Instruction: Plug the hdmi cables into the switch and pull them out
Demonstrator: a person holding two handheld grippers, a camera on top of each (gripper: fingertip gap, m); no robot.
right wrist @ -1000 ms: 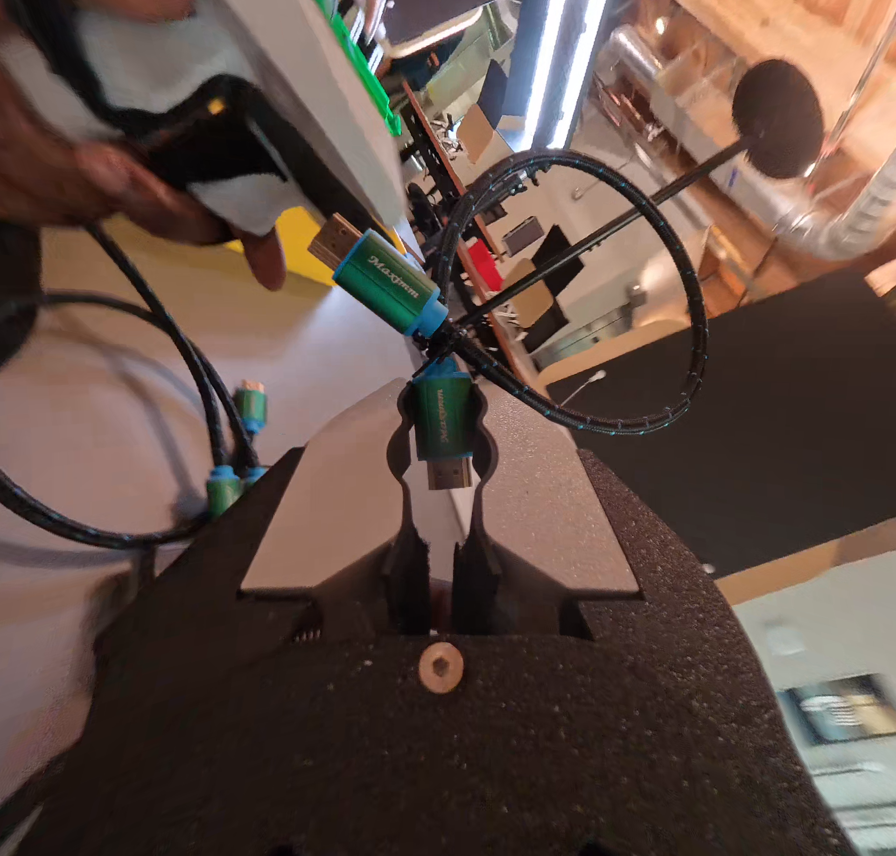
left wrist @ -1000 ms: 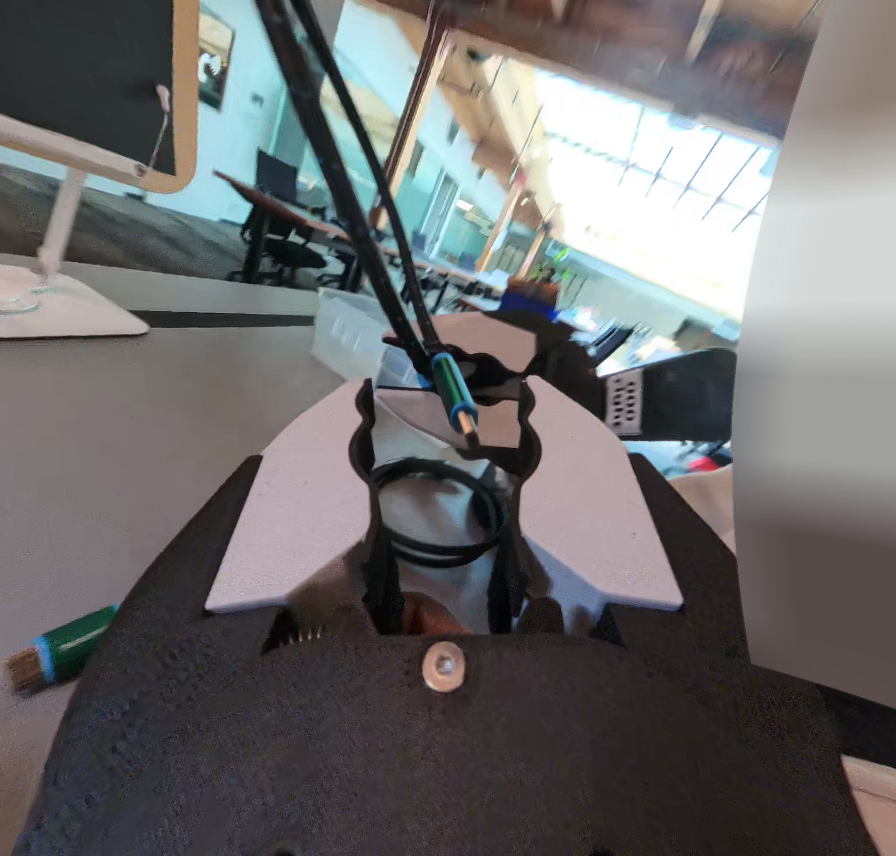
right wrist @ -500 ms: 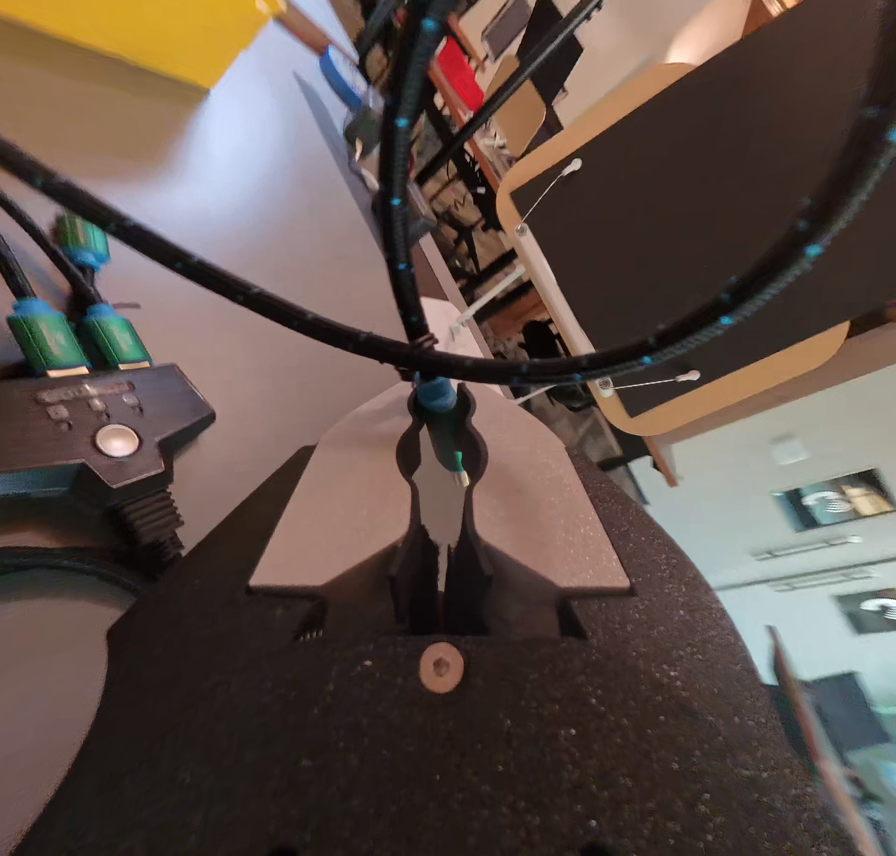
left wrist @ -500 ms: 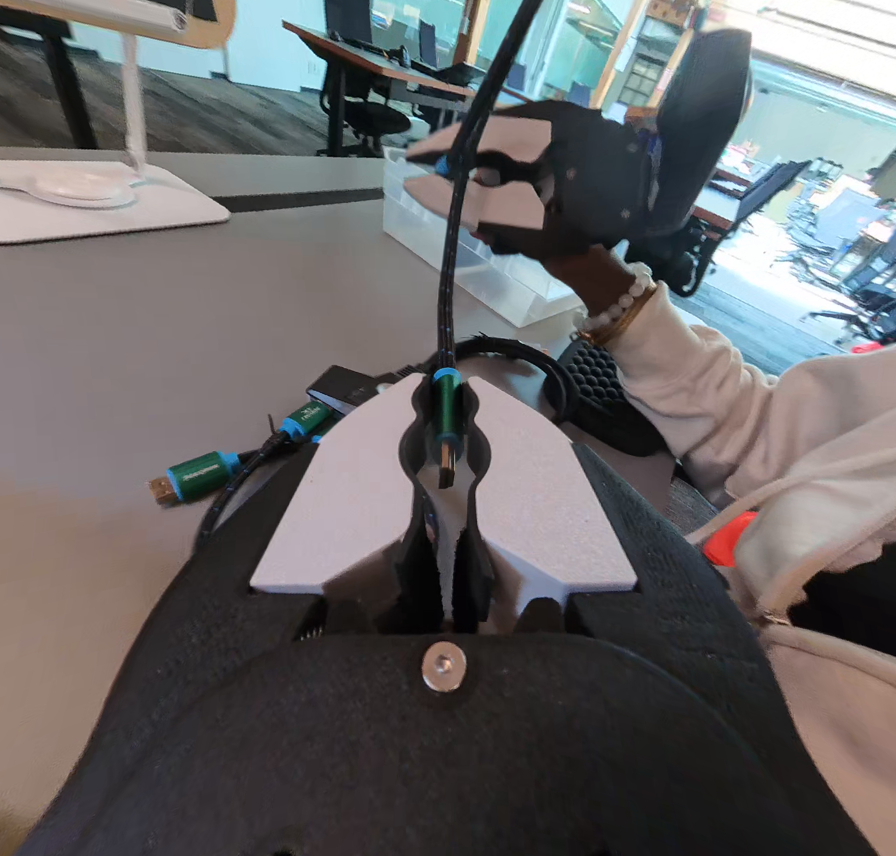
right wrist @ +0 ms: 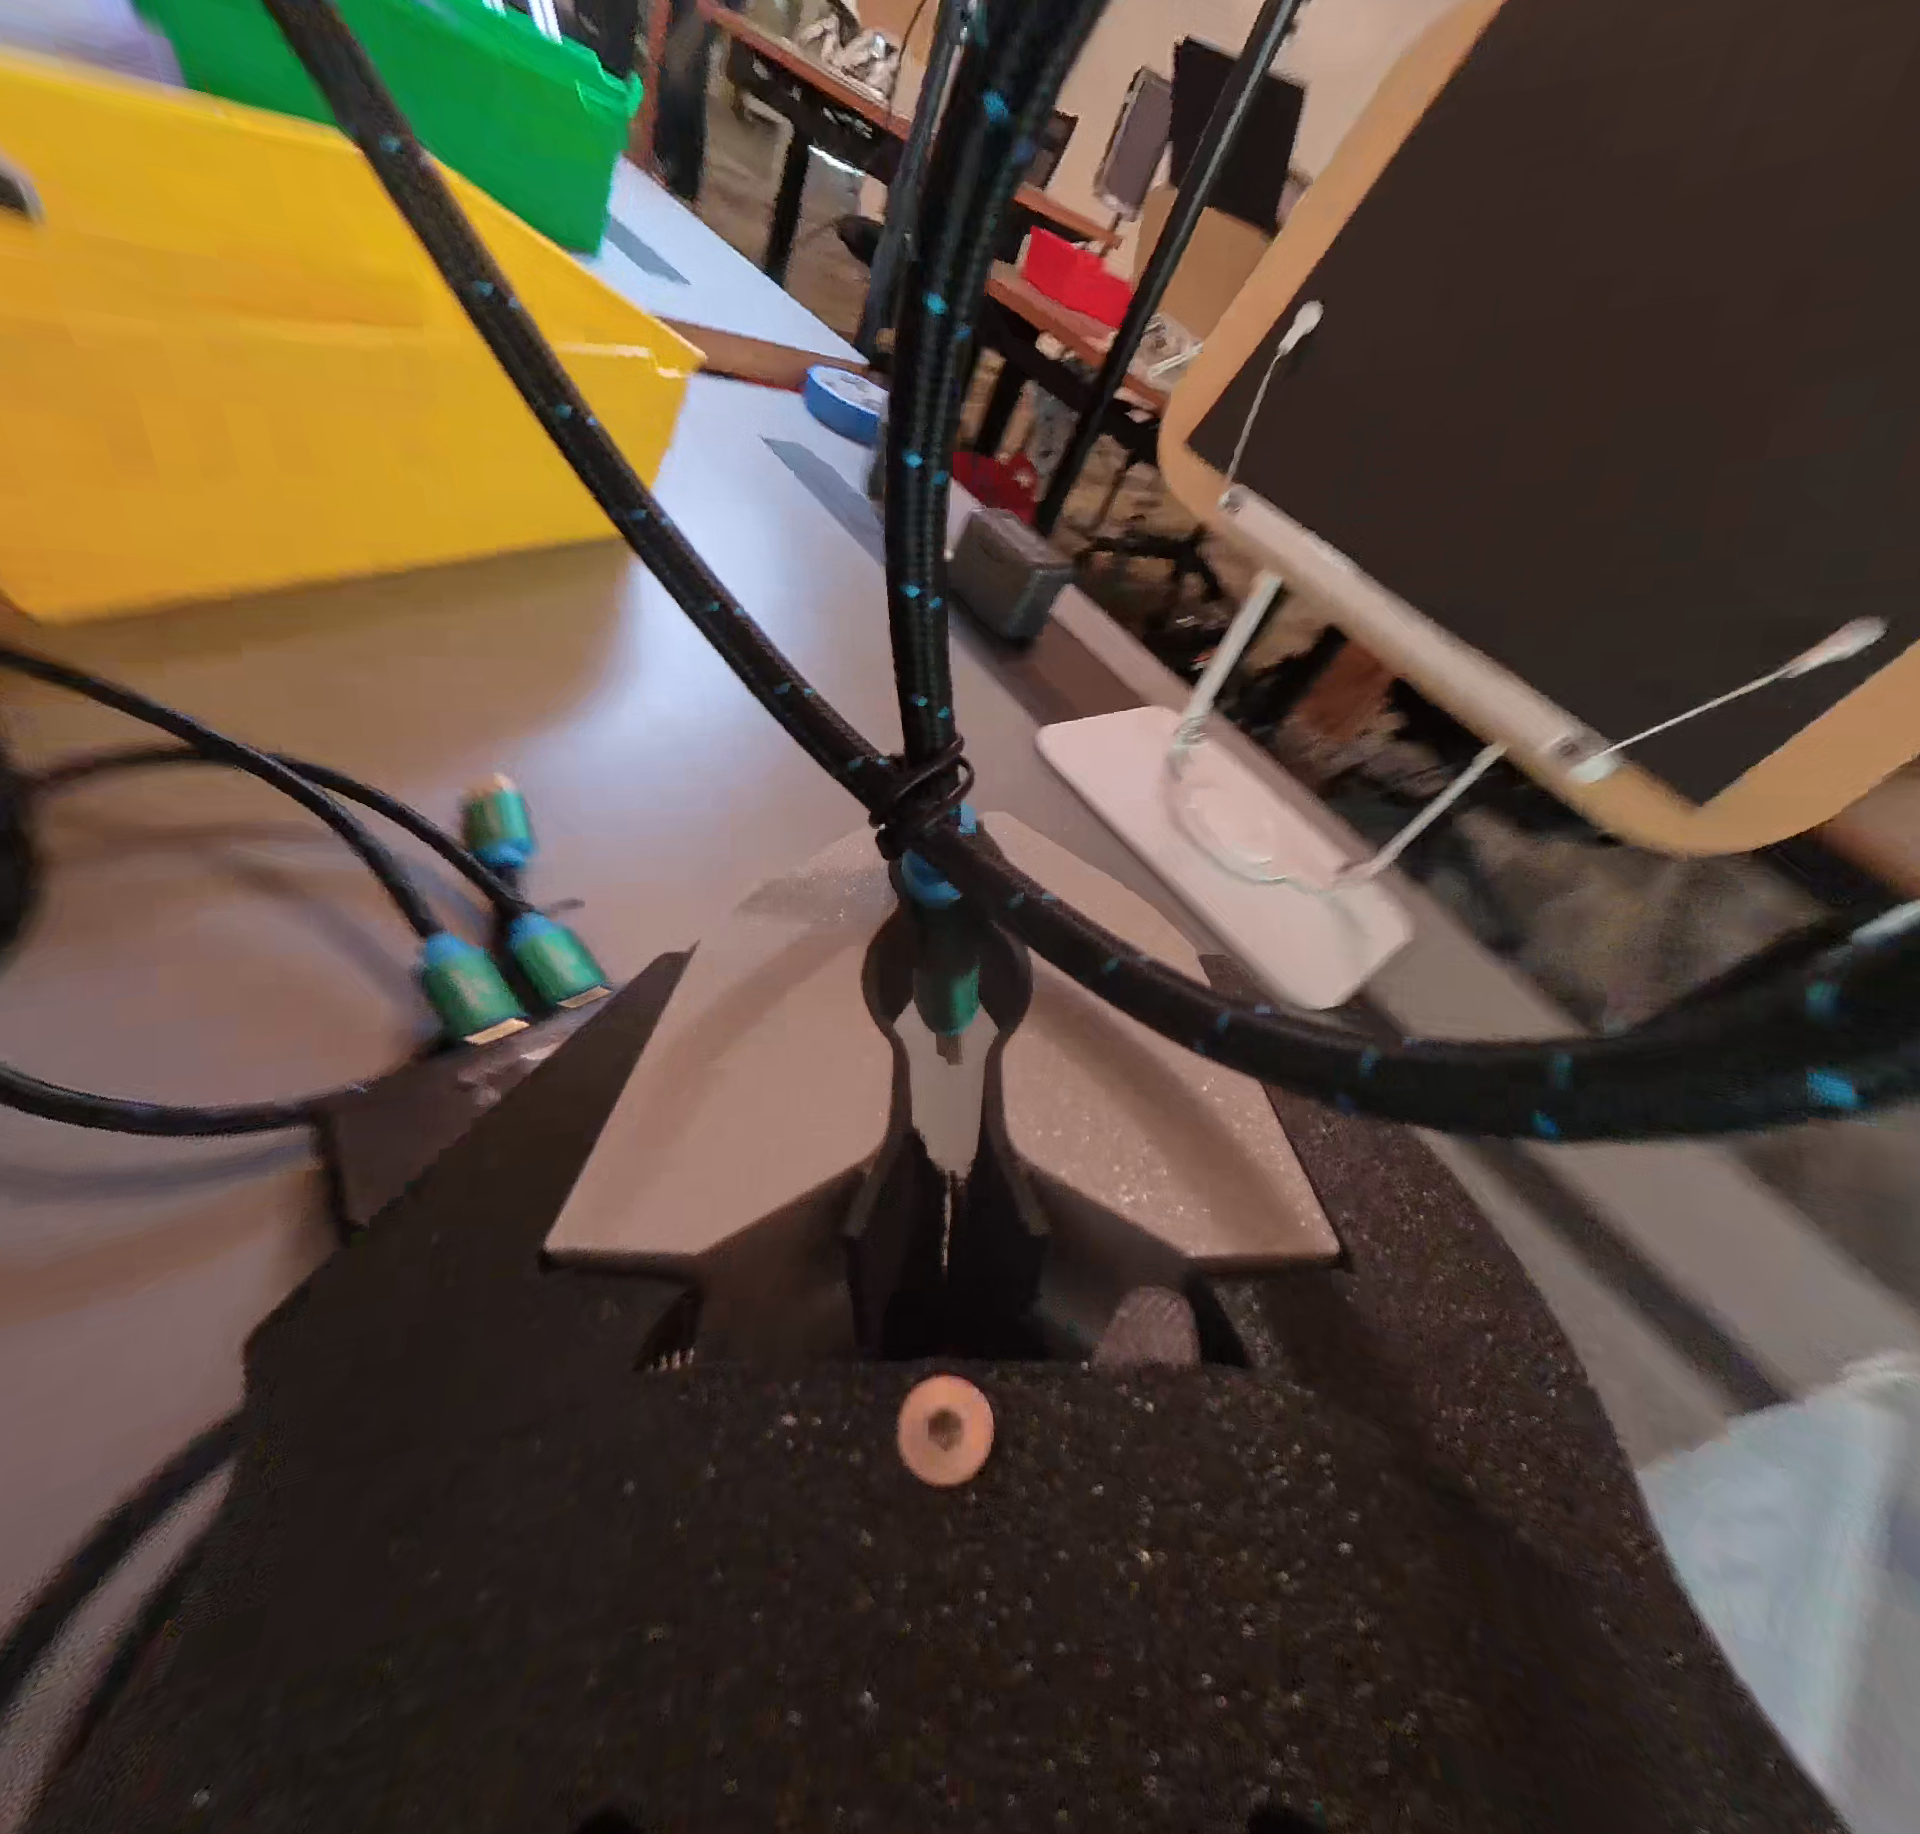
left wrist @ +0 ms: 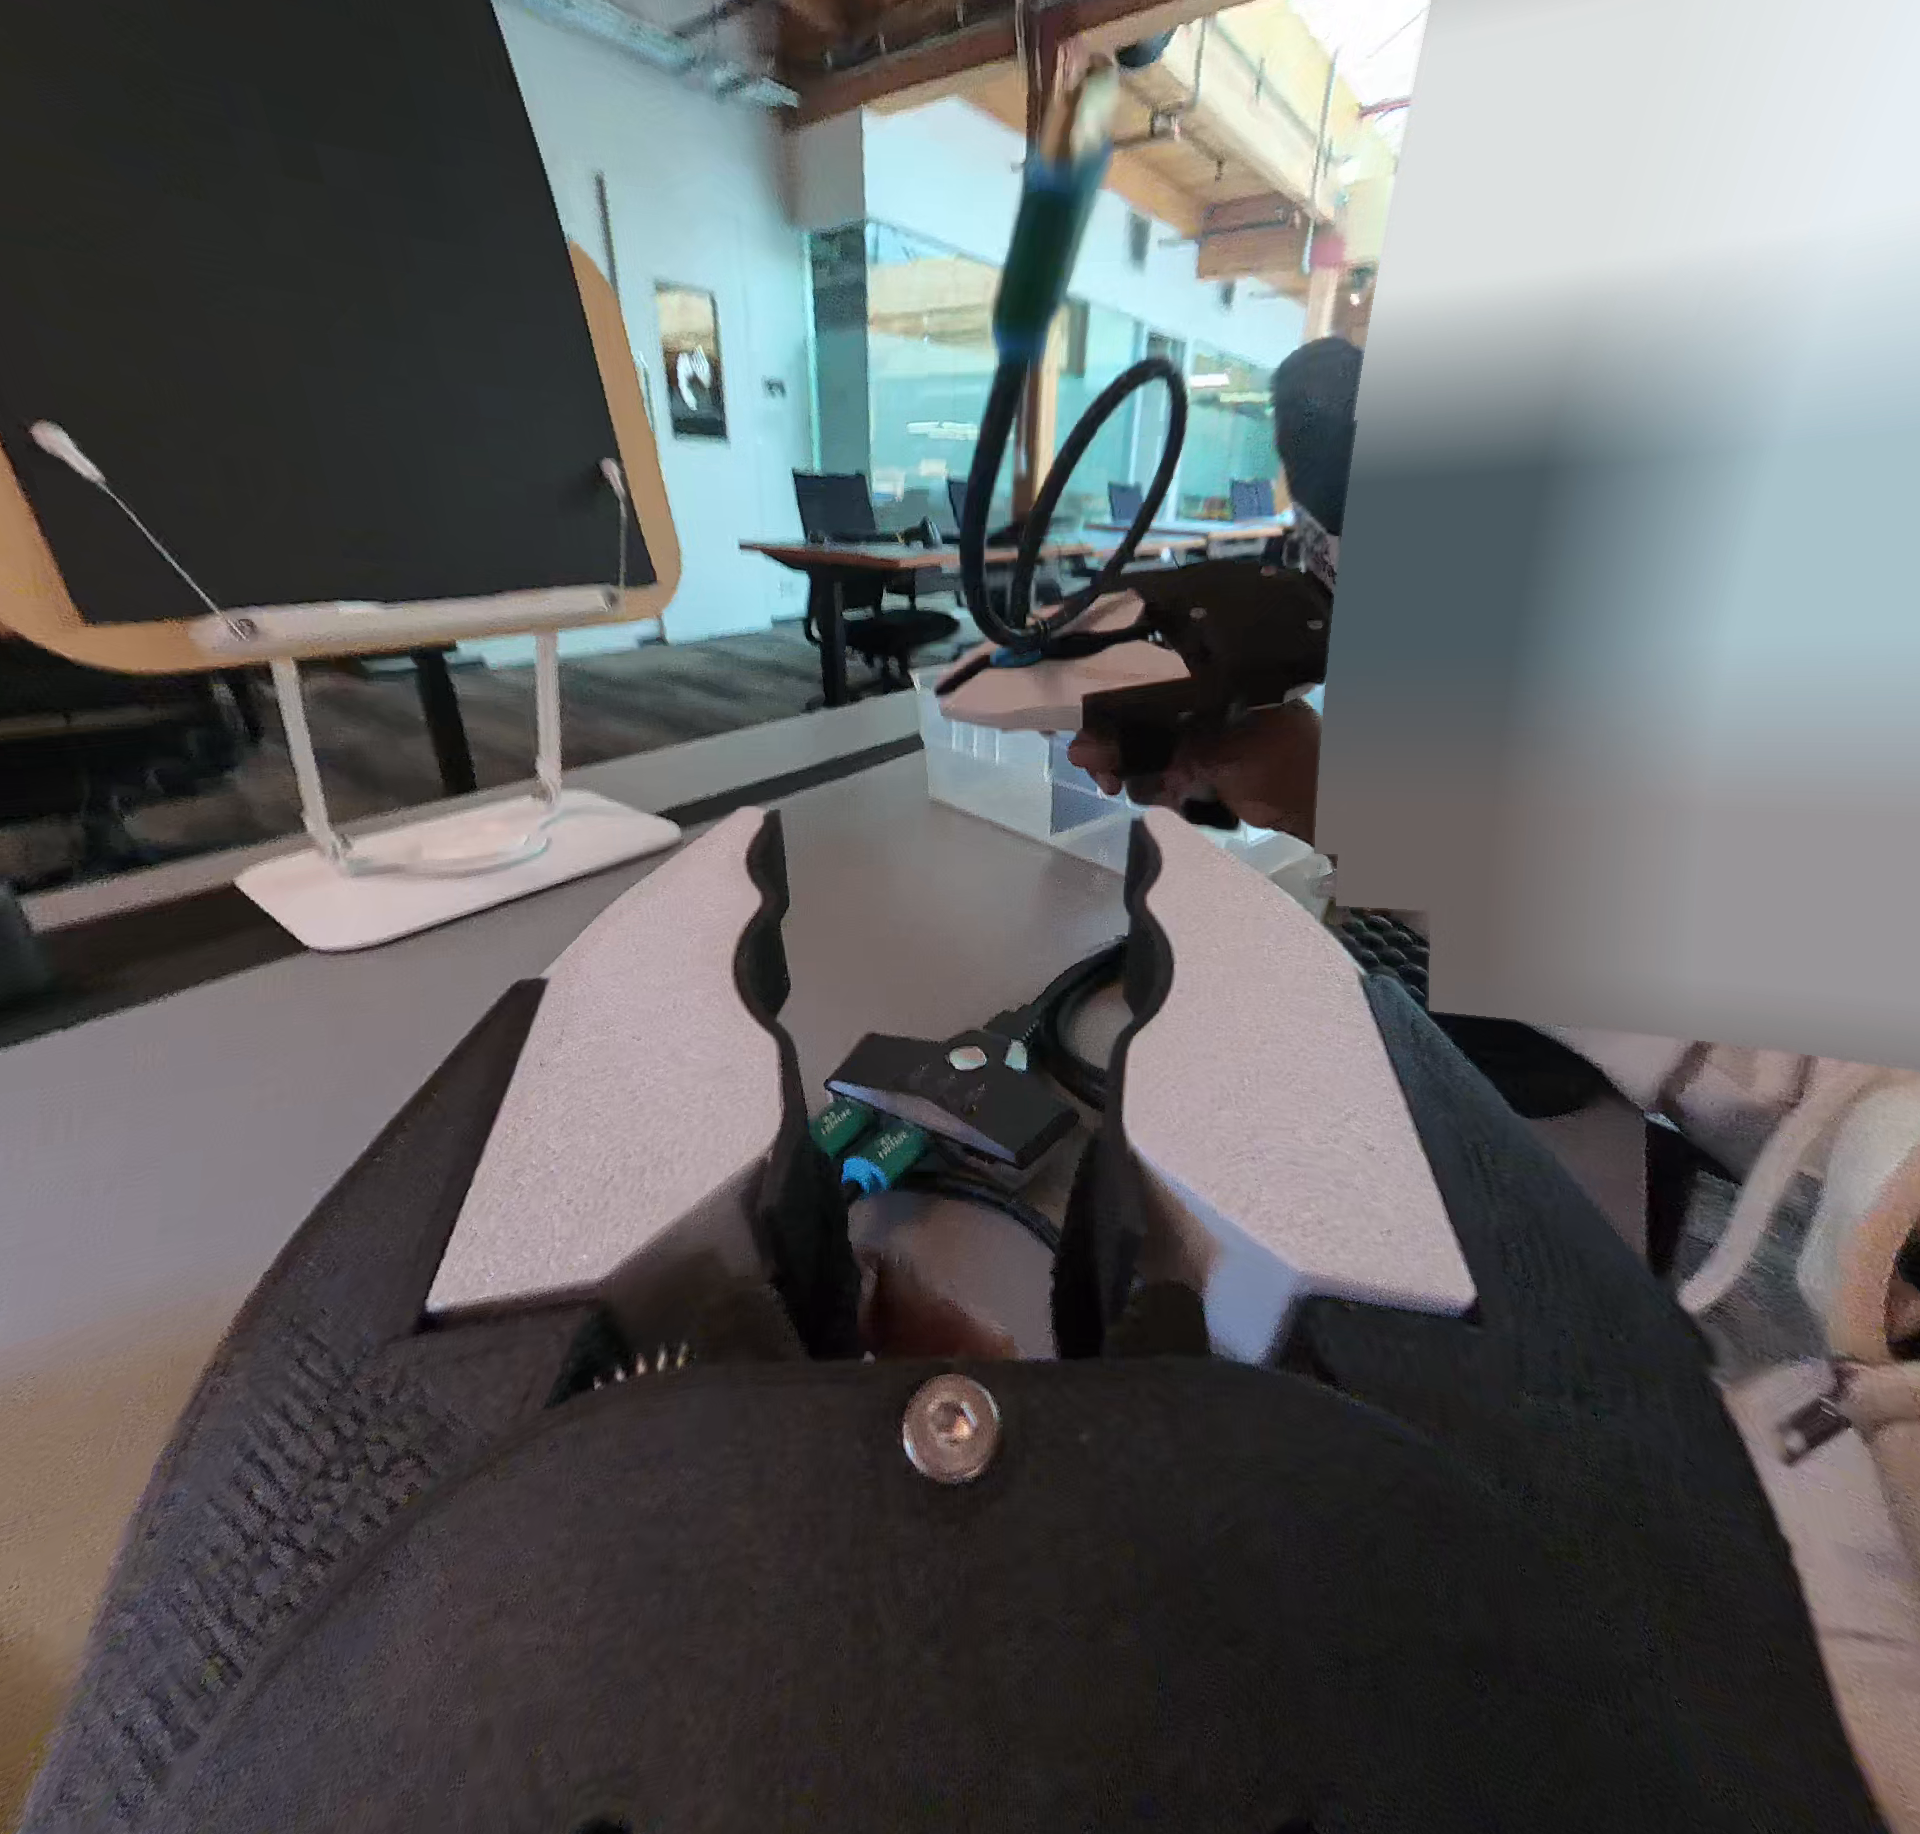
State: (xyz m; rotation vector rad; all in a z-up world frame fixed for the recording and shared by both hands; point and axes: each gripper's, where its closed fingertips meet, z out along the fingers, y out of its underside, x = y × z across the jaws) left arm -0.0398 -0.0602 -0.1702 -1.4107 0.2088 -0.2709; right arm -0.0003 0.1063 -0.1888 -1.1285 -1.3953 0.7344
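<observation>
My left gripper (left wrist: pixel 951 834) is open and empty, its jaws wide apart above the grey table. Between its fingers lies the black HDMI switch (left wrist: pixel 951 1098) with two green plugs (left wrist: pixel 873 1145) in its near side. My right gripper (right wrist: pixel 940 880) is shut on a green HDMI plug (right wrist: pixel 945 974), the metal tip pointing back at the camera. Its black braided cable (right wrist: pixel 914 537), tied in a loop, rises in front. The left wrist view shows the right gripper (left wrist: pixel 1039 683) held high, with the cable's other green plug (left wrist: pixel 1044 226) up in the air. Two plugs (right wrist: pixel 509 974) sit in the switch's corner (right wrist: pixel 468 1078).
A yellow bin (right wrist: pixel 260 330) and a green bin (right wrist: pixel 416 70) stand at the far left. A black board on a white stand (left wrist: pixel 447 859) is at the back. A clear plastic box (left wrist: pixel 1018 776), a blue tape roll (right wrist: pixel 847 397) and a loose green plug (right wrist: pixel 494 823) lie on the table.
My left gripper has let go of the green plug it held half a second ago and opened wide. My right gripper stays shut on its plug and has swung round.
</observation>
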